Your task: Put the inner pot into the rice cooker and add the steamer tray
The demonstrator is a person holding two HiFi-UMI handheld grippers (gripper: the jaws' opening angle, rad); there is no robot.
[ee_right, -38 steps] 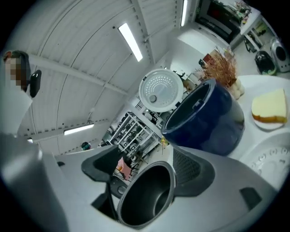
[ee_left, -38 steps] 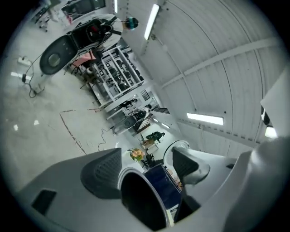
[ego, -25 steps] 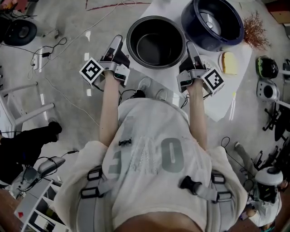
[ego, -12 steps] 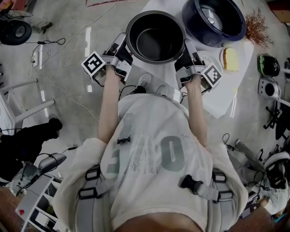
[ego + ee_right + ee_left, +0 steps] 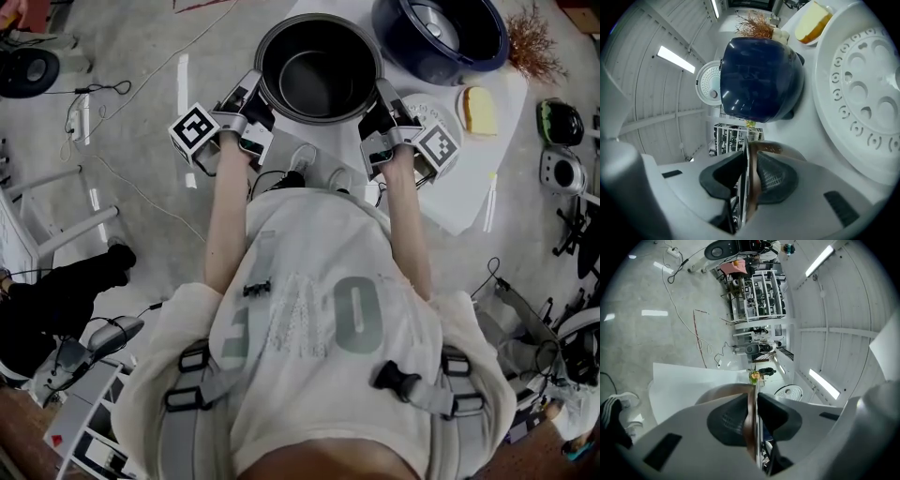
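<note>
Inner pot (image 5: 319, 70) stands upright with its round mouth facing straight up at your head camera, so it is round and has no long axis. It is at the near edge of the white sheet (image 5: 473, 202), close beside the dark blue rice cooker (image 5: 441, 37), which is on its far right. The pot is dark and smooth inside, with a thin flared metal rim that looks brownish edge-on. Your left gripper (image 5: 251, 97) has just been closing, and its pads pinch that rim on the pot's left side. Your right gripper (image 5: 382, 98) has closed the same way, with its pads clamped on the rim at the right side. The white perforated steamer tray (image 5: 862, 103) lies flat just beside your right gripper.
</note>
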